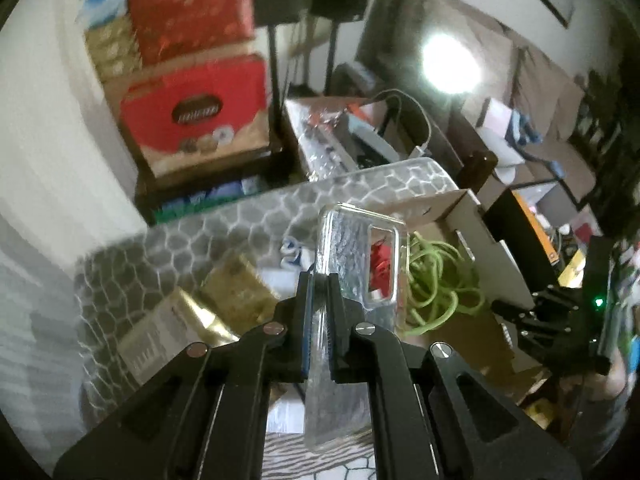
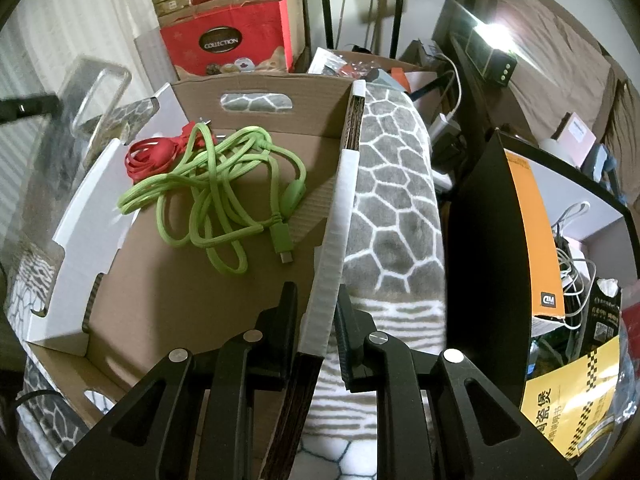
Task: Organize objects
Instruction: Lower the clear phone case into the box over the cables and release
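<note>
My left gripper (image 1: 319, 294) is shut on a clear phone case (image 1: 352, 256) and holds it upright in the air just left of a shallow cardboard box (image 2: 192, 280). The case also shows at the left of the right wrist view (image 2: 86, 104). In the box lie a tangled green cable (image 2: 216, 192) and a red cable (image 2: 154, 156). My right gripper (image 2: 316, 312) is shut on the box's right wall (image 2: 340, 216), one finger inside and one outside.
The box rests on a grey honeycomb-pattern blanket (image 2: 394, 200). Two gold packets (image 1: 208, 316) lie on it left of the box. Red gift boxes (image 1: 192, 104) stack on a shelf behind. A black and orange carton (image 2: 520, 240) stands to the right.
</note>
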`<state>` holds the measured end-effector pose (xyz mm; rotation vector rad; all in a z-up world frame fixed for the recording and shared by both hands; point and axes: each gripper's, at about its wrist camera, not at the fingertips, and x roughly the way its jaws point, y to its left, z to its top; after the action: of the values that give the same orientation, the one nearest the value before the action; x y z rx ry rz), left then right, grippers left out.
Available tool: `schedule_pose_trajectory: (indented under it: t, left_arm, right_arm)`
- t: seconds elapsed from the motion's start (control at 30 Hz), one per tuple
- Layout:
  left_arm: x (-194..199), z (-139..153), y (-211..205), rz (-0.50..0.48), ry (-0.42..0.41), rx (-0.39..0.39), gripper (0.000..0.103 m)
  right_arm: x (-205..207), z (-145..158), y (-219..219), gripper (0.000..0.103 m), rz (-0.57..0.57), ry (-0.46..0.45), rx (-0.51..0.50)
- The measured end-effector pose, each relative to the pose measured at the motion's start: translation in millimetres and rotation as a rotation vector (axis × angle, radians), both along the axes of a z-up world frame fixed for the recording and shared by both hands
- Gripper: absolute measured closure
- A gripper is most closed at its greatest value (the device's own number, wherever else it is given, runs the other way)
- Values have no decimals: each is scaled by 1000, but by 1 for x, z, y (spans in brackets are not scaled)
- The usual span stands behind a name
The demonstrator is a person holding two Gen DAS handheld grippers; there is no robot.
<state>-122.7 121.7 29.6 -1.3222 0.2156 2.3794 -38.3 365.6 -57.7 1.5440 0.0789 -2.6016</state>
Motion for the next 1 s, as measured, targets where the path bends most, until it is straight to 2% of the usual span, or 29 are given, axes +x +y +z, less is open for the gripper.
schedule_pose_trajectory:
  t: [0.17, 0.3, 0.6, 0.73, 1.0]
  left_arm:
    - [3, 5, 57, -76, 28, -79, 98]
    - [-4, -1, 90, -94, 0, -87, 99]
    - [-25, -42, 107, -34, -160, 12, 100]
    - [-24, -59, 106, -3, -197, 40, 100]
    - [-34, -89, 96, 174, -315, 162, 100]
  right_arm:
    - [0, 0, 3, 86, -6, 1, -13]
    - [0, 0, 4, 86, -8, 1, -19]
    - [-1, 1, 6, 86, -14, 4, -31]
    - [-1, 1, 5, 85, -13, 5, -33]
    - [0, 1, 5, 86, -14, 4, -31]
